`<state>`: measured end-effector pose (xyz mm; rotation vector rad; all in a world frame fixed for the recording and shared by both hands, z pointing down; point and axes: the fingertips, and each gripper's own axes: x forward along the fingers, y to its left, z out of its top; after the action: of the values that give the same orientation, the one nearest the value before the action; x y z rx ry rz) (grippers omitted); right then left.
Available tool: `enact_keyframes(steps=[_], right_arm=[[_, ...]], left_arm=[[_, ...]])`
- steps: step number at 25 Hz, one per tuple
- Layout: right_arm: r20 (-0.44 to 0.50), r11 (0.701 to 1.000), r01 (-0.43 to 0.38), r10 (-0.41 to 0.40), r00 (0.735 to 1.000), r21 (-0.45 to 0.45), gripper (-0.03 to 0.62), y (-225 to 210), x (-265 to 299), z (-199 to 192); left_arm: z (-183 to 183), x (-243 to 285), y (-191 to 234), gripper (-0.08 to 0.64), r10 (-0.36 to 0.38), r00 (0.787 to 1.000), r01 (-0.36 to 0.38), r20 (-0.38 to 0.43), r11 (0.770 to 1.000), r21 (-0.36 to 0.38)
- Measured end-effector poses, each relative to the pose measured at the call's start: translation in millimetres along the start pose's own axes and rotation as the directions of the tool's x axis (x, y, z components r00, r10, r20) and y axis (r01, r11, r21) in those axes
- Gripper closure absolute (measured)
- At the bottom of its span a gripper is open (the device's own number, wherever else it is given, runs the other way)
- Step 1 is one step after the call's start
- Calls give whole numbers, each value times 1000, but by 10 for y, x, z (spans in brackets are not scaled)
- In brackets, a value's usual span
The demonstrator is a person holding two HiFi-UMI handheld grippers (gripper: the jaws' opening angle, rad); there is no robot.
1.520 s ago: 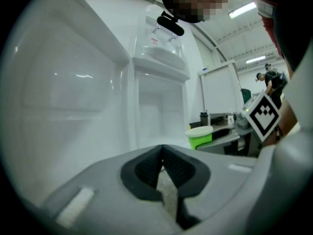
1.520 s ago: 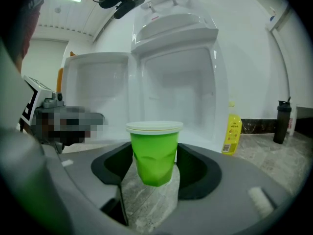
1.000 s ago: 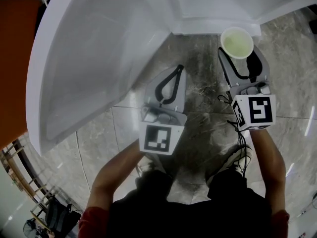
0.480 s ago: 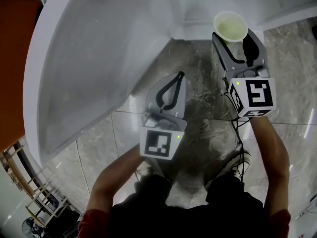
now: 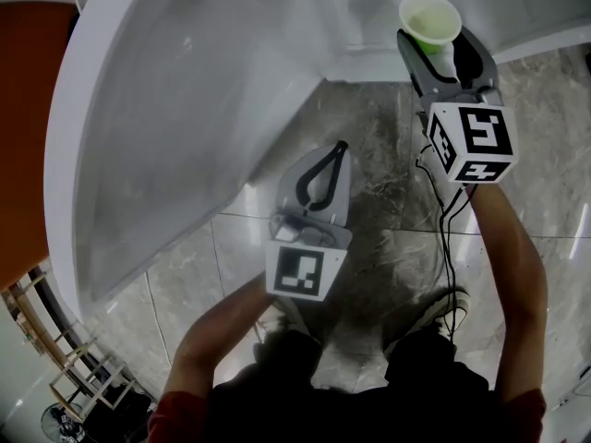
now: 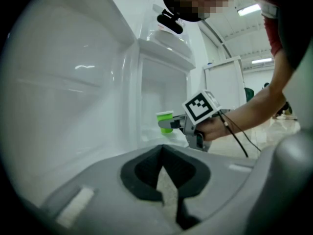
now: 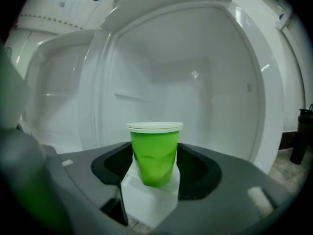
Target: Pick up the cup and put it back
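A green paper cup [image 5: 429, 21] with a pale rim stands upright between the jaws of my right gripper [image 5: 434, 39], which is shut on it. The right gripper view shows the cup [image 7: 154, 153] dented where the pads squeeze its sides, held in front of the open white fridge's inside [image 7: 195, 82]. From the left gripper view, the cup [image 6: 165, 121] hangs at the fridge's lower opening. My left gripper [image 5: 338, 146] hovers lower over the floor, shut and with nothing in it, its tips meeting.
The open white fridge door [image 5: 166, 118] fills the left of the head view. A grey marble floor [image 5: 369, 183] lies below both grippers. A cable [image 5: 443, 220] trails from the right gripper along the person's arm. A dark bottle [image 7: 299, 136] stands far right.
My right gripper has carried the cup forward, toward the fridge's opening. The left gripper has shifted only slightly.
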<state>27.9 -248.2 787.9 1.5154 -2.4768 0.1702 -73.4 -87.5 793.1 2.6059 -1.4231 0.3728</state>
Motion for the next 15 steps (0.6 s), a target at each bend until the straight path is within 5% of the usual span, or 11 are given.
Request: enact_keyframes(steps=[15], right_arm=[[-17, 998, 29, -29, 999, -49, 310, -73, 348, -7]], left_arm=[[-27, -15, 16, 560, -2, 1000, 2, -14, 1000, -13]])
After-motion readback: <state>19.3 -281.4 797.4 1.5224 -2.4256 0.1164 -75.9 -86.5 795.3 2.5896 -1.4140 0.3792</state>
